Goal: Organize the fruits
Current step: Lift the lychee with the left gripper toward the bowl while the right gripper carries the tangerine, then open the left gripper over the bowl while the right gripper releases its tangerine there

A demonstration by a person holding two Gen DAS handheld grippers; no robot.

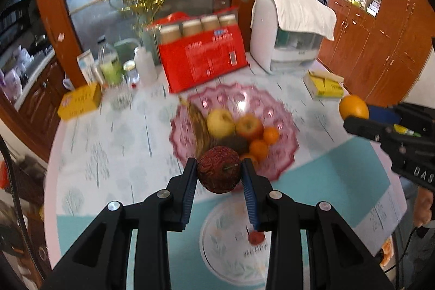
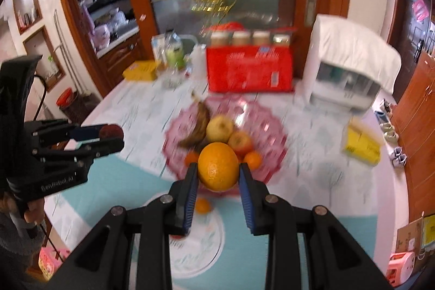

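My left gripper (image 1: 219, 167) is shut on a wrinkled dark red fruit (image 1: 219, 170) and holds it above the near rim of the pink glass fruit bowl (image 1: 282, 151). The bowl holds a brown banana (image 1: 199, 127), a yellow apple (image 1: 220, 122), a red apple (image 1: 249, 126) and small oranges (image 1: 271, 135). My right gripper (image 2: 218, 170) is shut on a large orange (image 2: 218, 166) above the bowl's near rim (image 2: 272, 167). The orange also shows at the right of the left wrist view (image 1: 354, 107). A white plate (image 1: 217, 249) below holds a small red fruit (image 1: 256, 237); a small orange (image 2: 203, 205) lies near it.
Behind the bowl stand a red carton of jars (image 1: 204, 64), a white appliance under a cloth (image 1: 288, 31), bottles (image 1: 111, 64) and a yellow box (image 1: 80, 101). A yellow pack (image 1: 325, 86) lies at the right. The table has a patterned cloth (image 1: 108, 143).
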